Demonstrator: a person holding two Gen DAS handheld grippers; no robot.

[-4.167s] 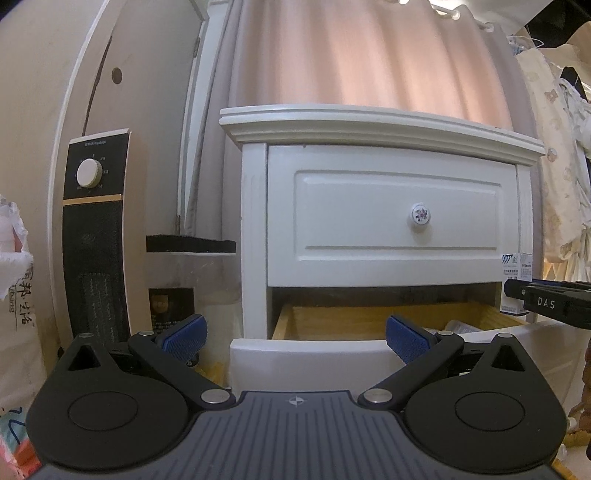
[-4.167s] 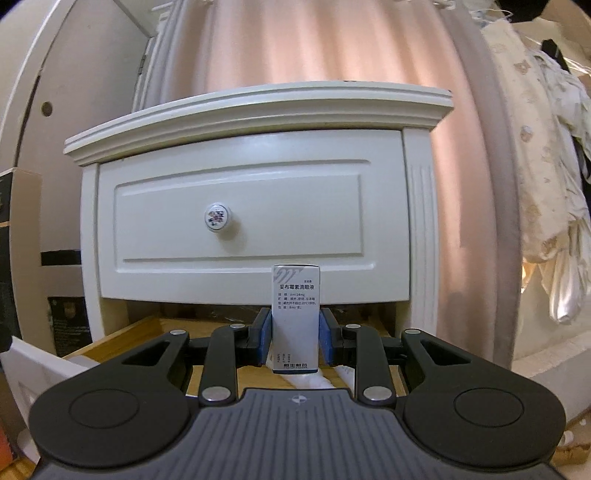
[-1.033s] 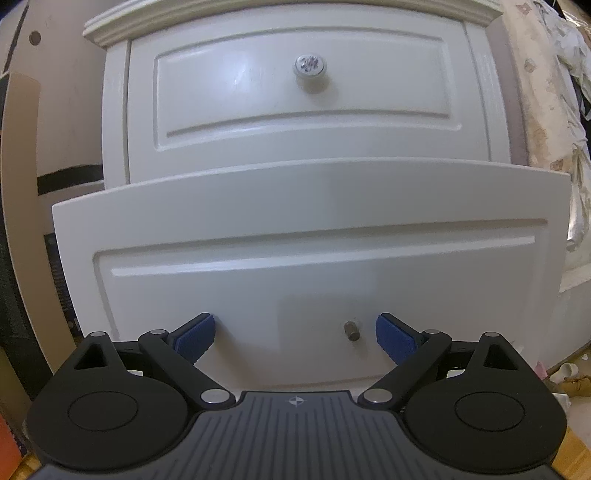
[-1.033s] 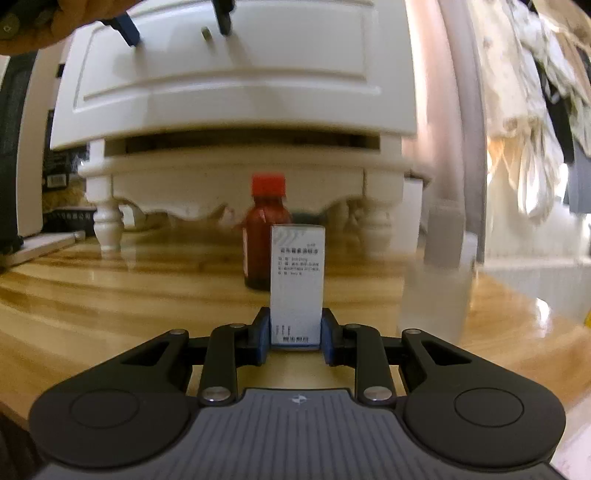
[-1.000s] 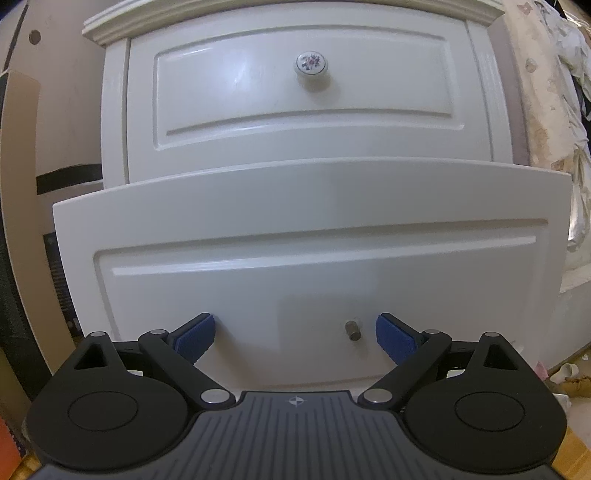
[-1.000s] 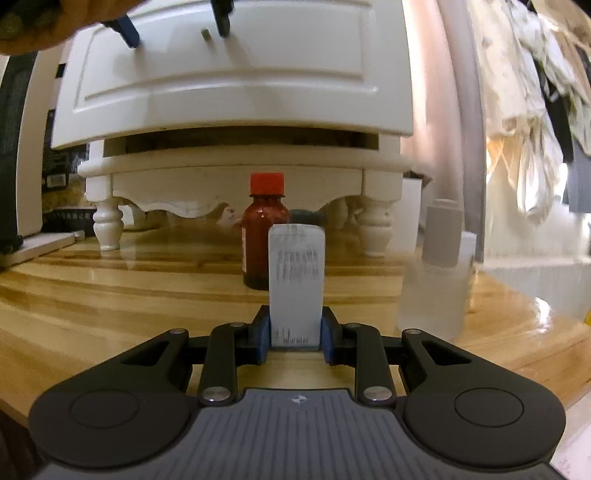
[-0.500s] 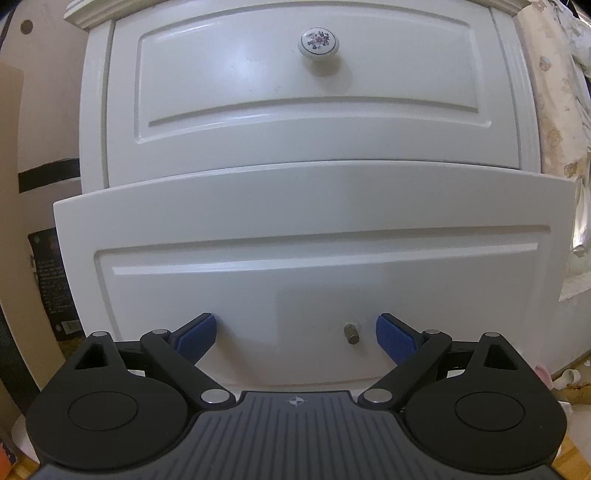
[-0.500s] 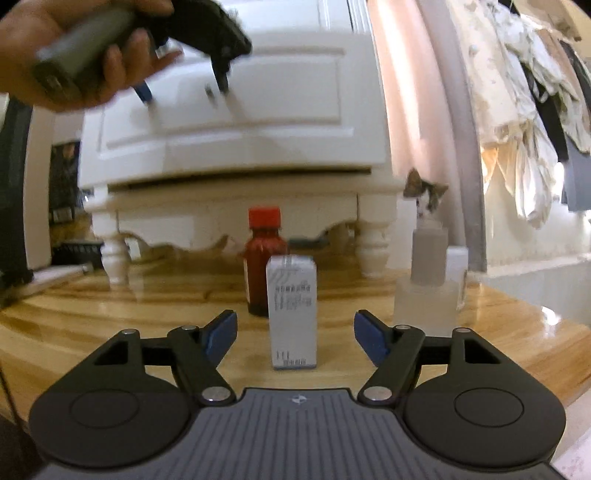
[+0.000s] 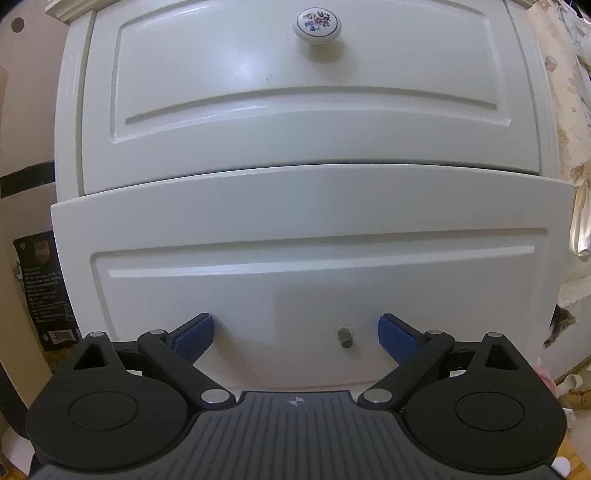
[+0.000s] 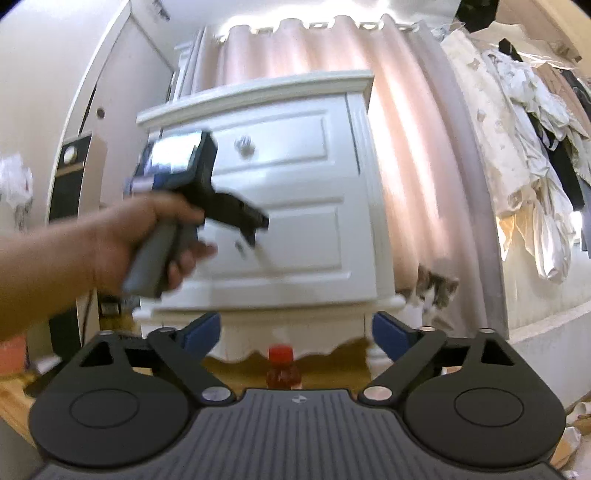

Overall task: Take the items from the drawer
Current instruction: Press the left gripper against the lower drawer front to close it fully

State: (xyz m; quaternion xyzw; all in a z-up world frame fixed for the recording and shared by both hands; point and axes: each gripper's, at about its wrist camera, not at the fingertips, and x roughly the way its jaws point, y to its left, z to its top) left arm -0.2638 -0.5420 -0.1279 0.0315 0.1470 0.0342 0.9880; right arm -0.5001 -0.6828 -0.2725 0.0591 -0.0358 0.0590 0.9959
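Observation:
A white nightstand fills the left wrist view. Its lower drawer front (image 9: 314, 236) stands slightly out from the frame, with only a bare metal stud (image 9: 345, 337) where a knob would sit. The upper drawer has a flowered knob (image 9: 317, 26). My left gripper (image 9: 295, 334) is open, its blue pads close against the lower drawer front, either side of the stud. My right gripper (image 10: 295, 332) is open and empty, raised and back from the nightstand (image 10: 273, 206). A brown bottle with a red cap (image 10: 282, 367) stands on the wooden floor just below it. The white medicine box is hidden.
In the right wrist view the hand holding the left gripper (image 10: 155, 236) is in front of the drawers. A cat (image 10: 436, 291) peers round the nightstand's right leg. A pink curtain (image 10: 424, 147) hangs behind, clothes (image 10: 535, 155) at right, a heater (image 10: 70, 192) at left.
My right gripper let go of the white box on the floor beside the bottle, opened, then rose and pulled back. My left gripper moved closer, and the lower drawer went further in.

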